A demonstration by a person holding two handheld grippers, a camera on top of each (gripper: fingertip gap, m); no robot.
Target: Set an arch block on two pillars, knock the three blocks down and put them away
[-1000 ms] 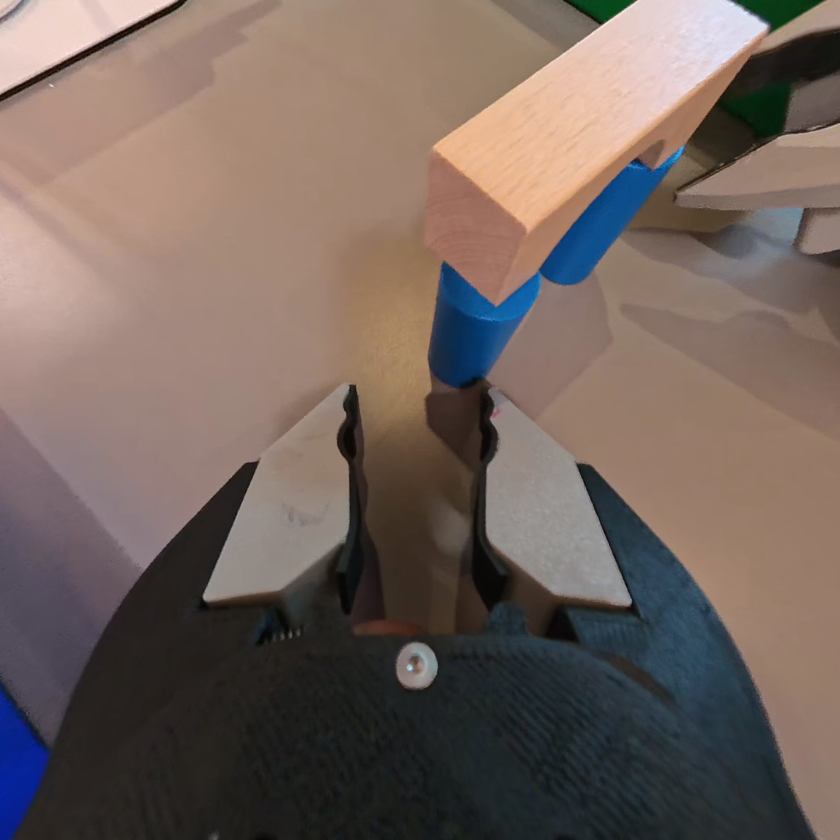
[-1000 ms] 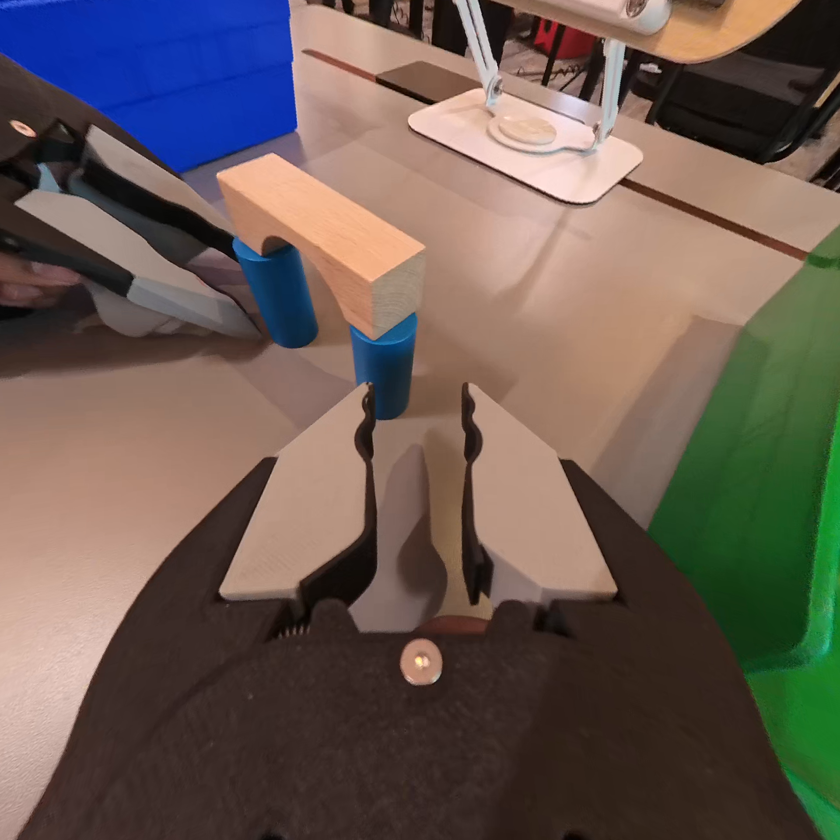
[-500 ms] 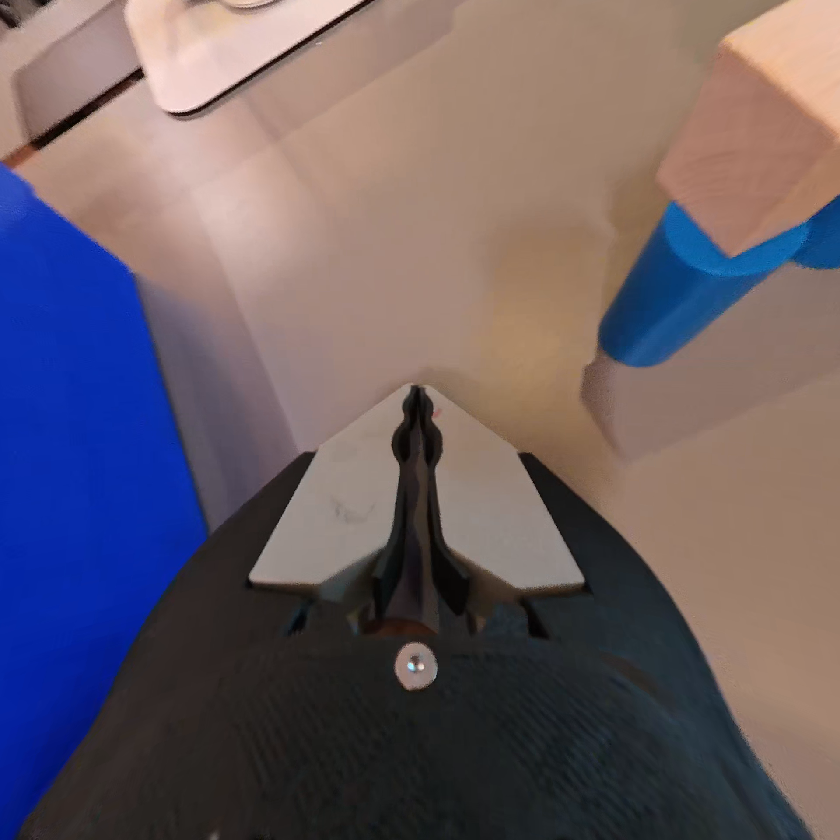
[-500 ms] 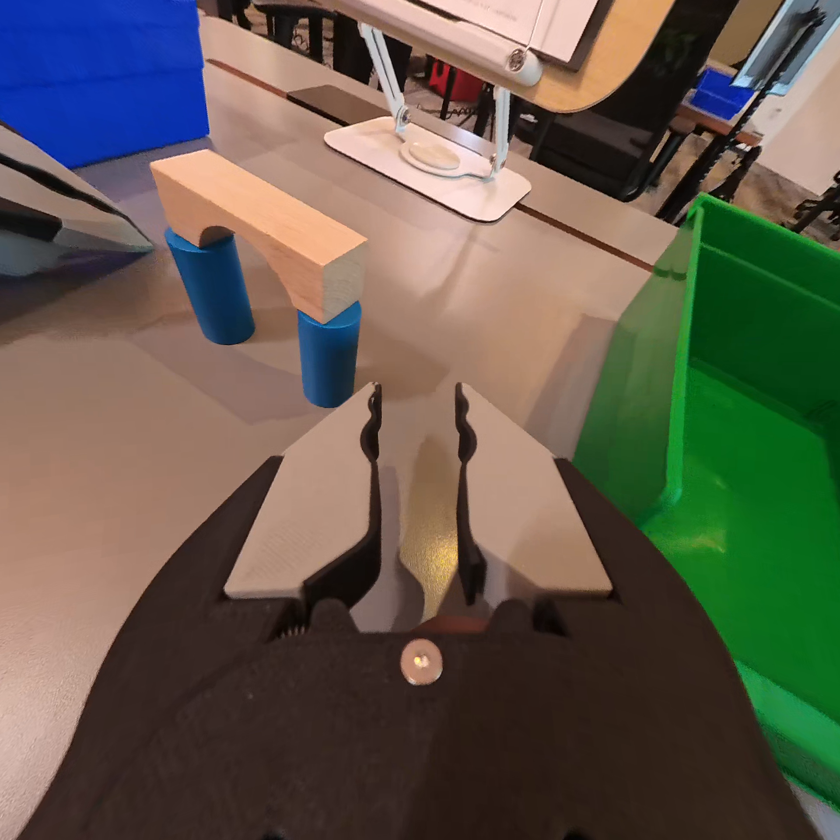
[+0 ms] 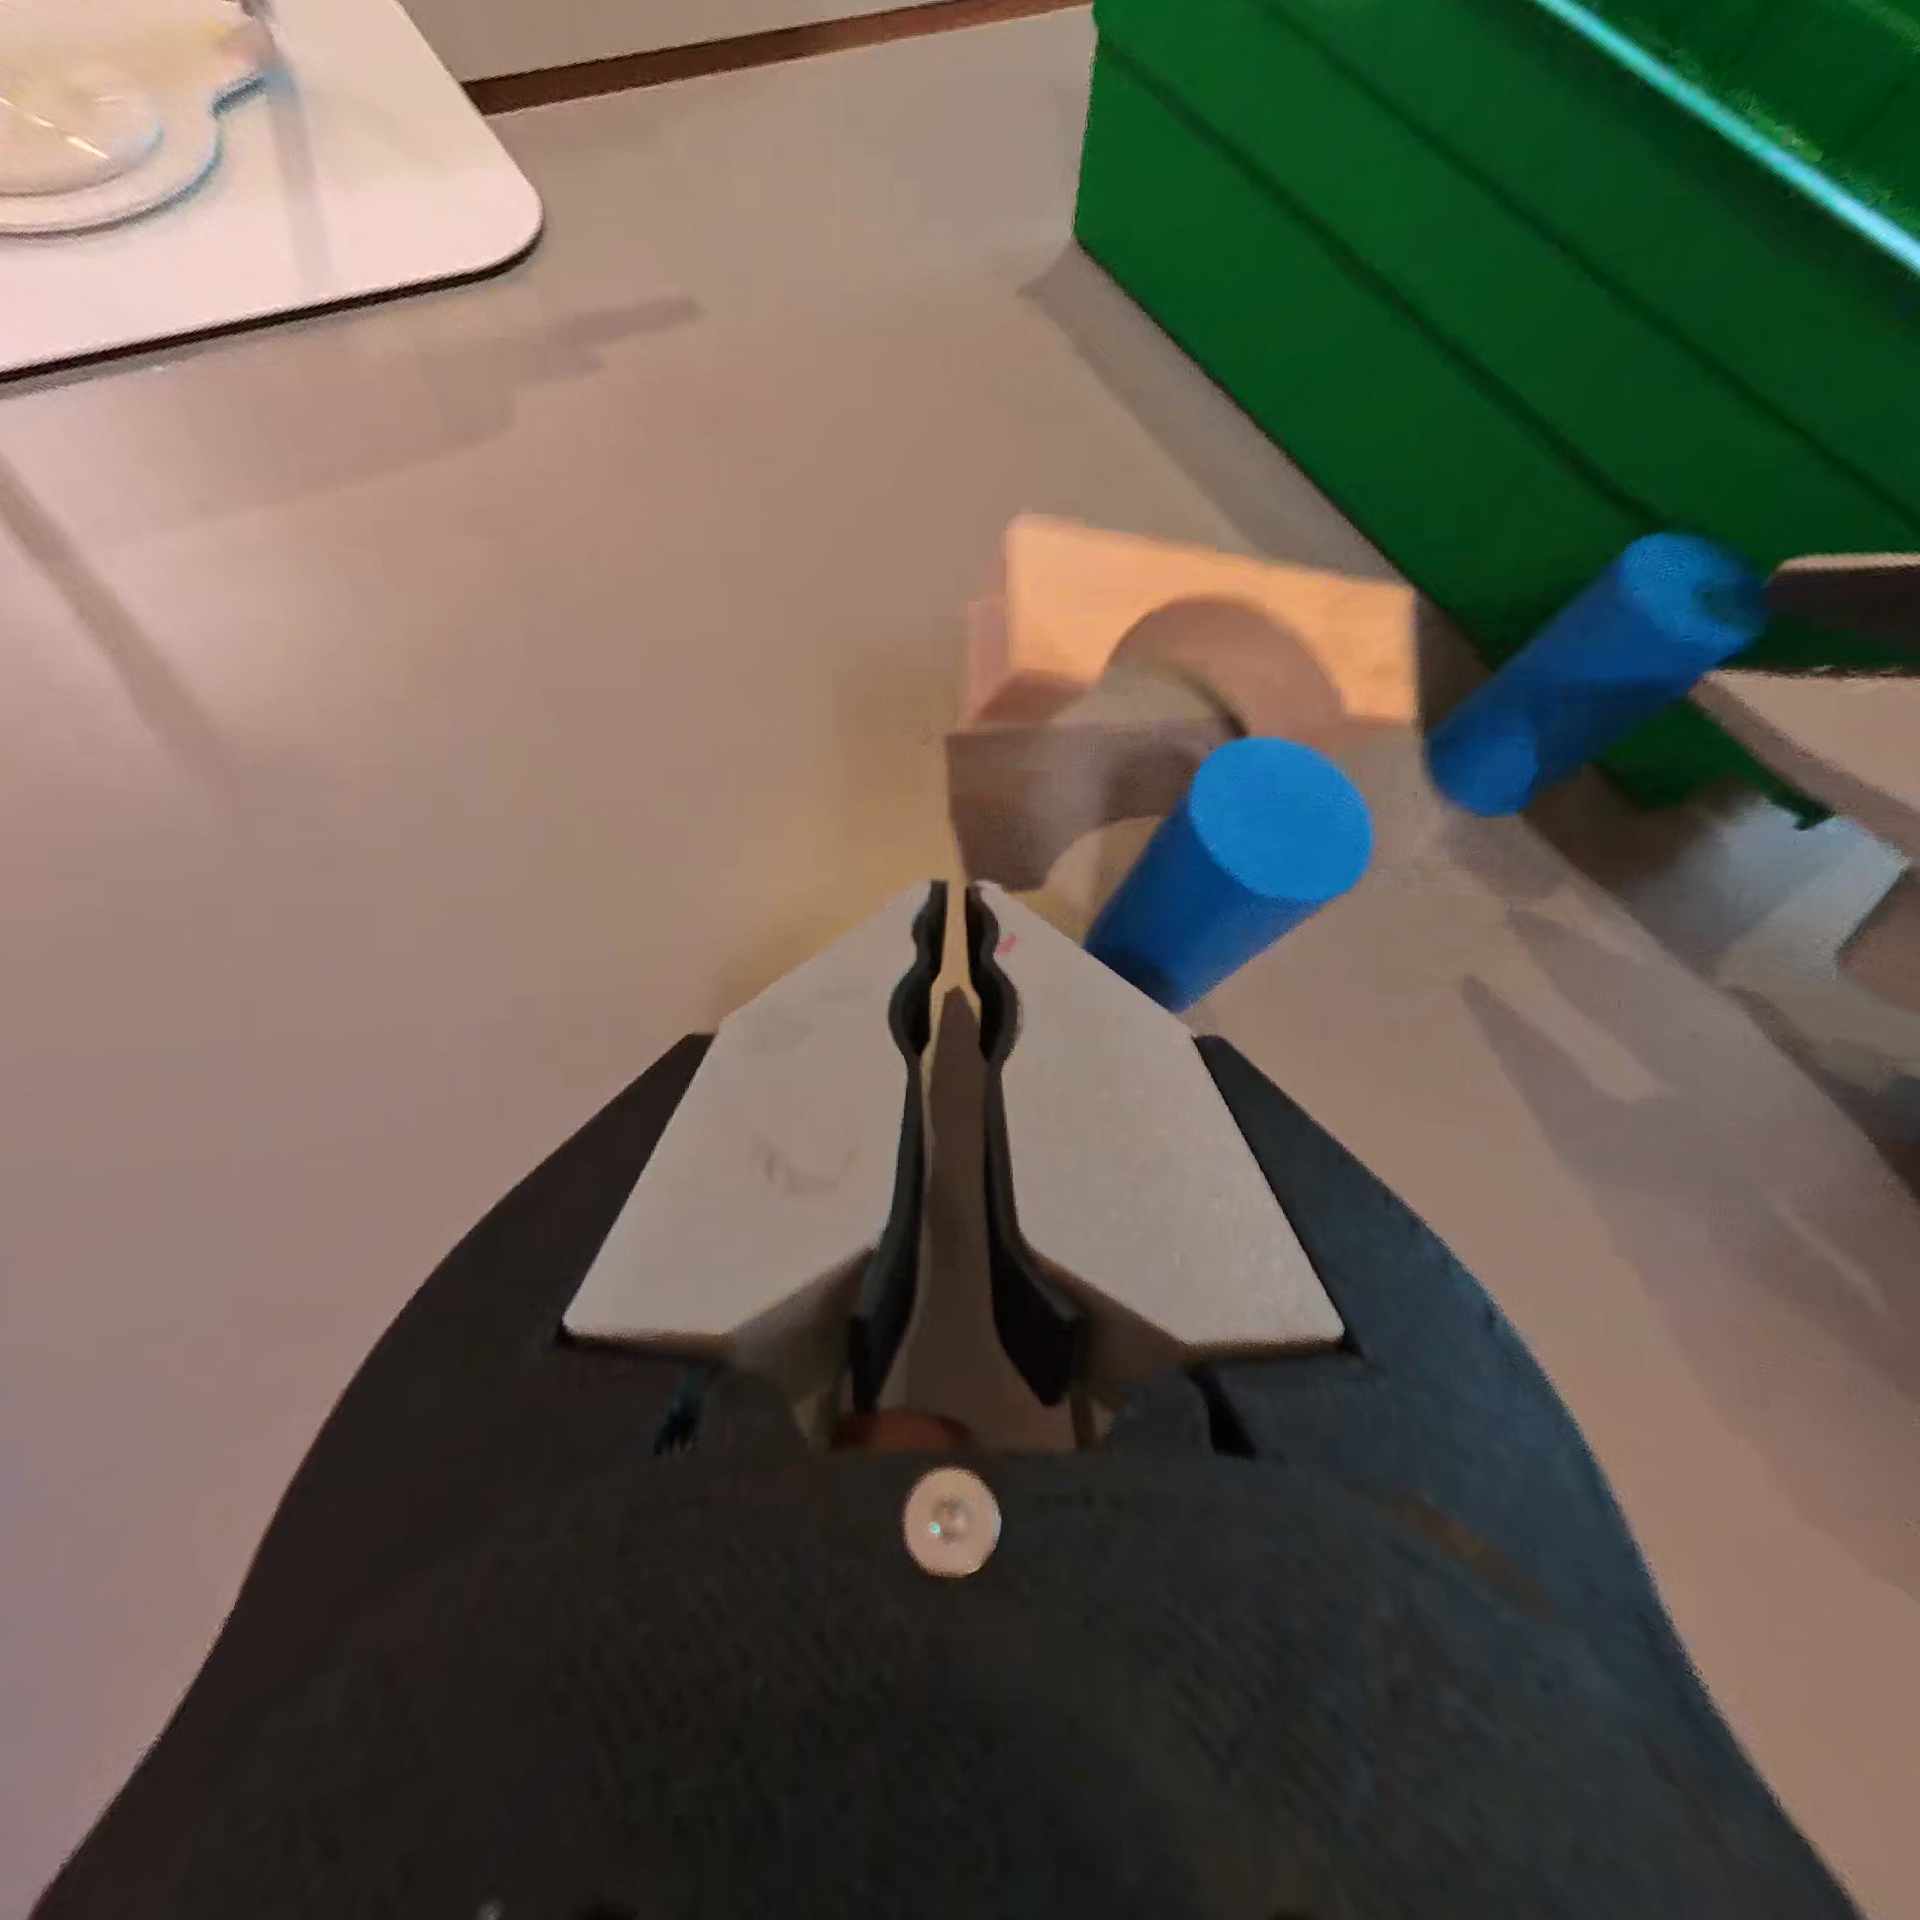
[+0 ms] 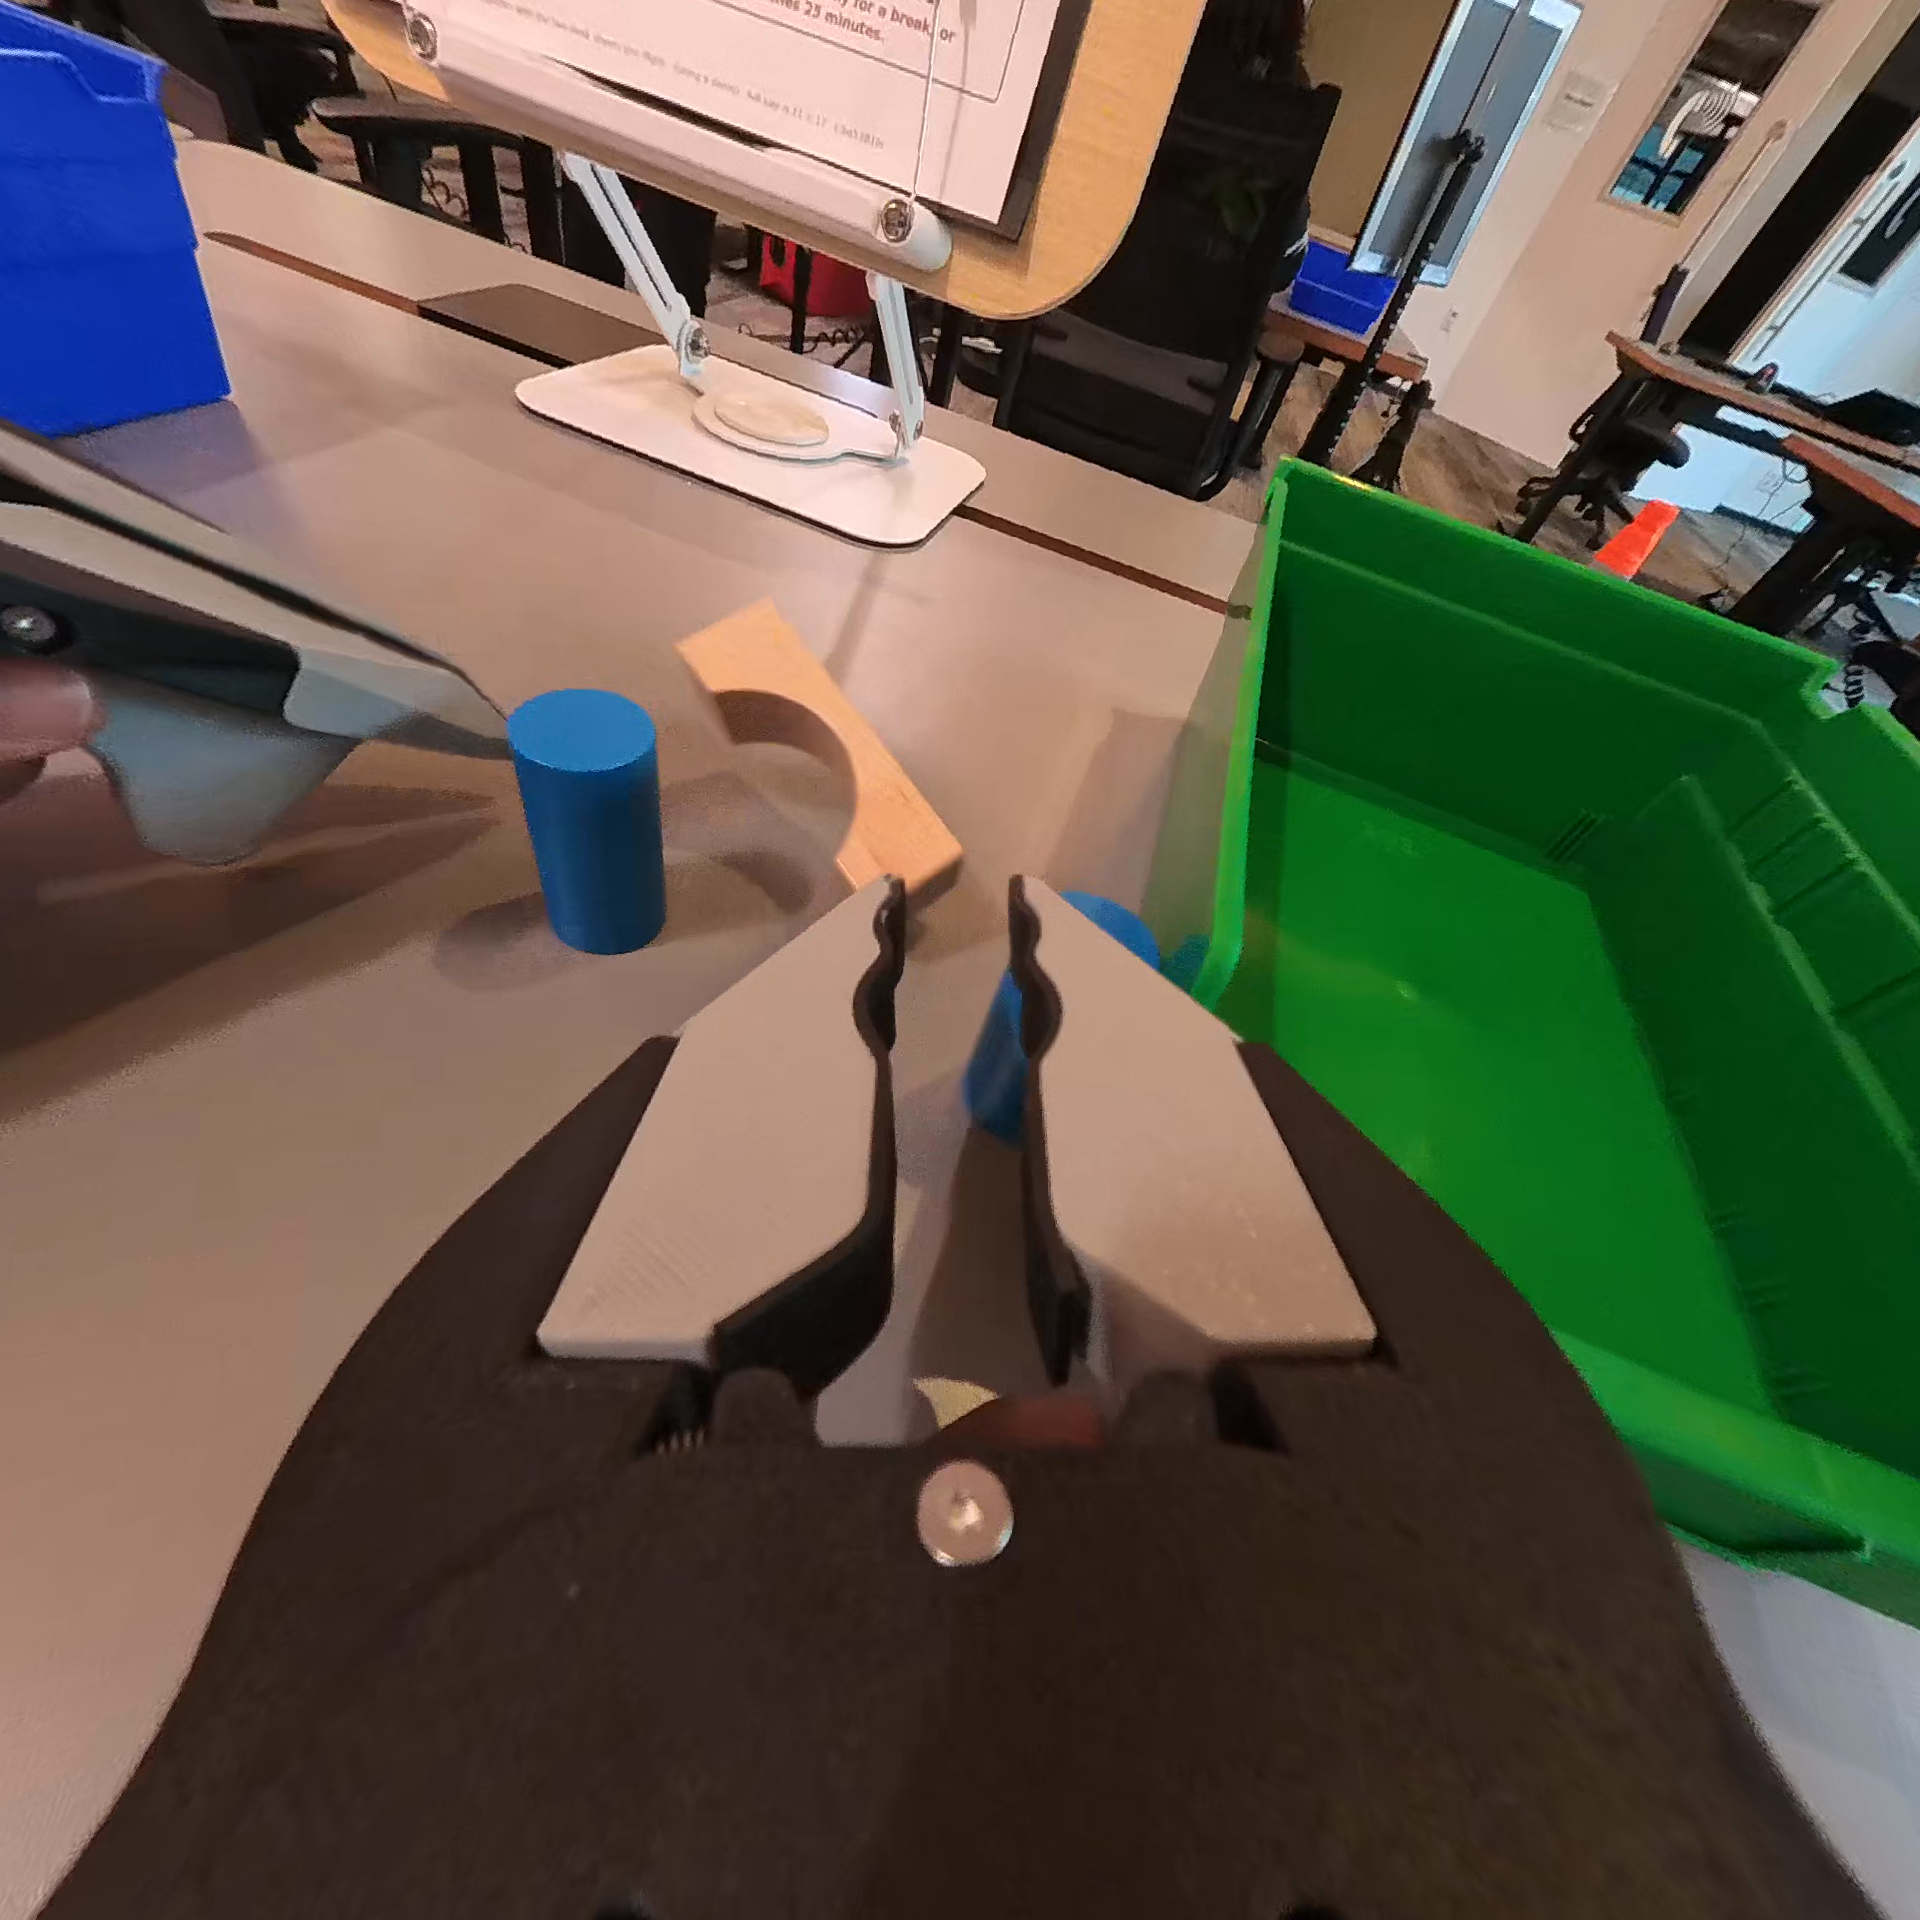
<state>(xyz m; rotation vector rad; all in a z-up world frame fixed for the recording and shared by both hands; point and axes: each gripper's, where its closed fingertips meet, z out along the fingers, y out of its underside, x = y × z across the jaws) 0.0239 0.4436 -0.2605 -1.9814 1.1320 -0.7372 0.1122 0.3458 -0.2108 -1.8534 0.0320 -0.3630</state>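
The wooden arch block lies flat on the table, also in the left wrist view. One blue pillar stands upright beside it, also in the left wrist view. The other blue pillar lies on its side against the green bin; in the right wrist view my right finger half hides it. My left gripper is shut and empty, its tip at the upright pillar, as the right wrist view shows. My right gripper is open and empty above the fallen pillar.
A green bin stands on the right, its wall also in the left wrist view. A blue bin stands at the far left. A white monitor stand base sits at the back. My right fingertips sit around 15 cm from my left ones.
The arch has fallen off the pillars and lies flat. One pillar has toppled and rolled to the green bin. My left gripper shut and swung right into the blocks.
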